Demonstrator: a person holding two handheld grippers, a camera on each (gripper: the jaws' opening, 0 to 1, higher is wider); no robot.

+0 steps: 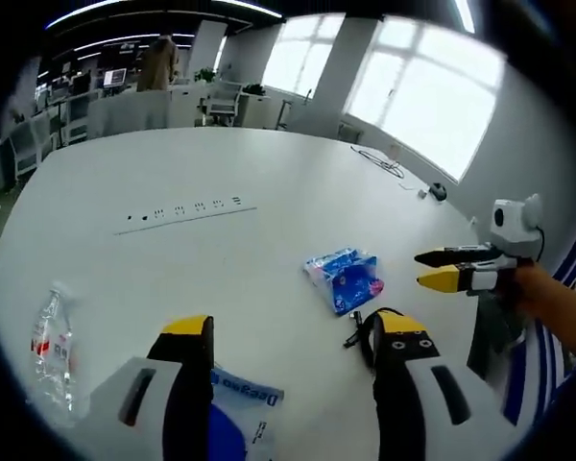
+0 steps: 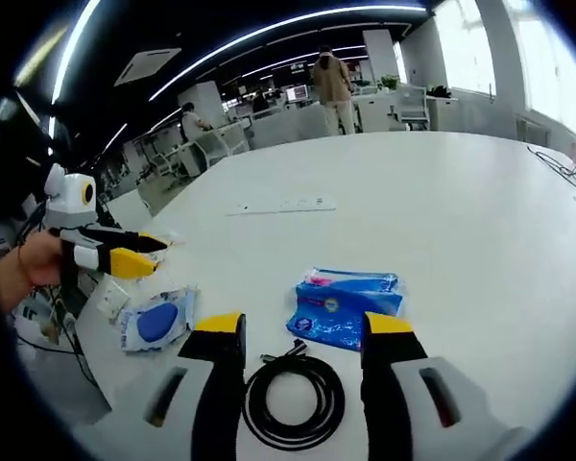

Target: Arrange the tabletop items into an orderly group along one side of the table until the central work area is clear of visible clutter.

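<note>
Both grippers hover over the white table [image 1: 269, 173] with jaws spread, gripping nothing. Between the right gripper's [image 2: 300, 331] yellow-tipped jaws lies a coiled black cable [image 2: 294, 400]; just past the tips sits a blue tissue pack [image 2: 344, 305], and off to the side a blue-and-white pouch [image 2: 156, 321]. The left gripper [image 1: 298, 328] hangs above that pouch, a clear water bottle [image 1: 50, 348] lying at its far side. Farther off, a power strip [image 2: 280, 205] sits flush in the tabletop.

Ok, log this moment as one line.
left gripper: open, empty | right gripper: open above coiled black cable | blue tissue pack: on table | water bottle: lying flat
</note>
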